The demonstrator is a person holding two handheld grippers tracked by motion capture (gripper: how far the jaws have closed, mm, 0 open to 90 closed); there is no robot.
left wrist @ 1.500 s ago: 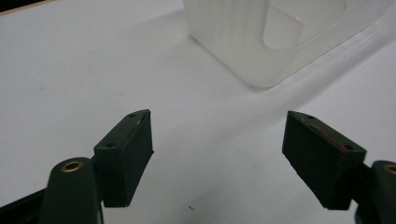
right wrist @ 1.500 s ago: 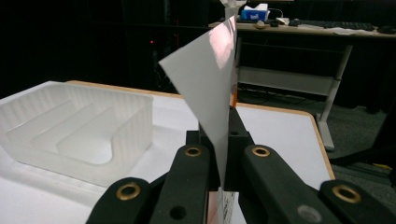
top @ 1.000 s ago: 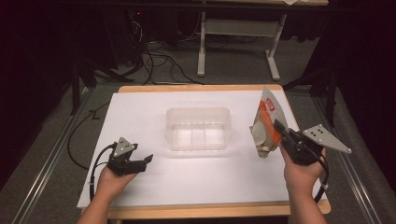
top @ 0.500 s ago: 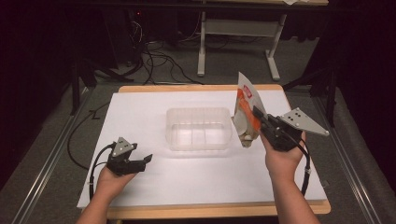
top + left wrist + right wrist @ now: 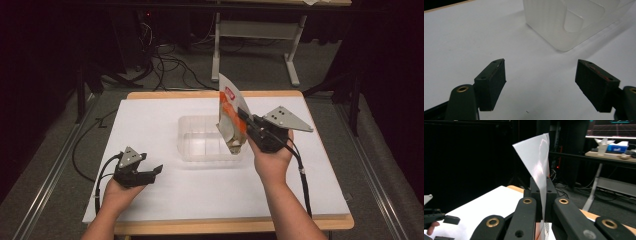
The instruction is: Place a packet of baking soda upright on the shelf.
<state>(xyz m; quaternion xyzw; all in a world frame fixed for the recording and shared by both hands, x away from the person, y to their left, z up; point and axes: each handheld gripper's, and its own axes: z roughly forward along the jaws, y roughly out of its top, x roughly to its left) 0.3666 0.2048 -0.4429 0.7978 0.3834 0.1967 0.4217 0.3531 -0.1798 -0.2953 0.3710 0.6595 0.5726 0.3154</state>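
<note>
One packet [image 5: 231, 116] stands upright, long axis vertical, pinched tight in the right gripper [image 5: 246, 124] fingers at frame center, hanging over the plastic tub's [image 5: 200, 147] right end. Left gripper [image 5: 150, 174] sits lower left on the counter [image 5: 150, 120], fingers spread, empty.

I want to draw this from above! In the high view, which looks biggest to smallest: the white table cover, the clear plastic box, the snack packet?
1. White table cover, clearly biggest.
2. Clear plastic box.
3. Snack packet; it is lifted nearer the camera, so its look is less sure.
</note>
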